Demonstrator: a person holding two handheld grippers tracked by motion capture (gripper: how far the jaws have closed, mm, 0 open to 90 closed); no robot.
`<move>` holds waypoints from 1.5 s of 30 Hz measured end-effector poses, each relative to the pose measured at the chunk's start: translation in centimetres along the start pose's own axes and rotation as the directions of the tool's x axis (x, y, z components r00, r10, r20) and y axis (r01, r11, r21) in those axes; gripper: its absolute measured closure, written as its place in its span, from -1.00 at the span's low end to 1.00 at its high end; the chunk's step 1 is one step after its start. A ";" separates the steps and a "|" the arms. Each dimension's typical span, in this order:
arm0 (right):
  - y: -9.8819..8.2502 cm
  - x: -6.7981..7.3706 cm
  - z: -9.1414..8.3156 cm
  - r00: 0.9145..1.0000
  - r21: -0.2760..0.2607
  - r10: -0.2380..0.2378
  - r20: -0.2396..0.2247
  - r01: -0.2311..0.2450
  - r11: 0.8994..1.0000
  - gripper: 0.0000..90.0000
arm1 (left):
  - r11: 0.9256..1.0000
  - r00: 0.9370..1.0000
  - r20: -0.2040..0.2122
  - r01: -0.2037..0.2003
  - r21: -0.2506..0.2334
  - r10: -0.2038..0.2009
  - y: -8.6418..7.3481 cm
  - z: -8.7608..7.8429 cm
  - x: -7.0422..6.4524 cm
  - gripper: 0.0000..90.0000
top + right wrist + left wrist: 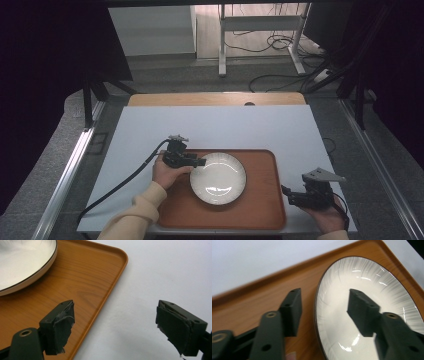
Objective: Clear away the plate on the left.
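Observation:
A white plate (218,178) with a dark rim and fine ribbed lines lies on a brown wooden tray (265,200) near the table's front. My left gripper (202,161) is at the plate's upper left edge. In the left gripper view its jaws stand open (325,307), one over the tray (262,297) and one over the plate (372,277), with the rim between them and neither pad pressing on it. My right gripper (287,192) is held low at the tray's right edge, open (115,325), with one jaw over the tray (82,277) and one over the table. The plate (22,262) lies farther off there.
The tray sits on a pale white tabletop (215,125) whose wooden back edge (215,98) shows. Metal rails (67,175) run along both sides. A white stand (260,30) and floor cables (280,80) lie beyond the table. A black cable (125,180) trails from the left gripper.

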State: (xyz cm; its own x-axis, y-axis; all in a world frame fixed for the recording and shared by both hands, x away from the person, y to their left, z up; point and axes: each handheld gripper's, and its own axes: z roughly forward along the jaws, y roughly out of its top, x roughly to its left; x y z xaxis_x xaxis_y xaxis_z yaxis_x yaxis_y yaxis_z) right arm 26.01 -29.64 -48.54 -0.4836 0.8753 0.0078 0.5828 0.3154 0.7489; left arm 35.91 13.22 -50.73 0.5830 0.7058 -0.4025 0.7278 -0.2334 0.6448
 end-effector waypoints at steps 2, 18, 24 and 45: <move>0.0 -0.1 0.0 1.000 -0.002 0.003 -0.002 -0.003 1.000 -0.64 | 1.000 1.000 -0.002 -0.011 -0.026 0.011 0.2 -0.7 -0.2 -0.16; -0.1 0.1 -0.5 1.000 -0.014 -0.017 -0.005 0.017 1.000 -0.64 | 0.980 0.990 -0.096 -0.114 -0.164 0.099 -2.1 -9.1 -1.2 -0.34; -0.2 -0.1 -0.5 1.000 -0.013 -0.020 -0.011 0.020 1.000 -0.64 | 0.977 0.985 -0.148 -0.117 -0.177 0.091 -4.1 -11.6 -0.6 -0.36; -0.4 -0.2 -0.4 0.999 -0.005 -0.027 -0.019 0.027 1.000 -0.64 | 0.983 0.982 -0.179 -0.095 -0.155 0.067 -6.8 -13.4 0.1 -0.40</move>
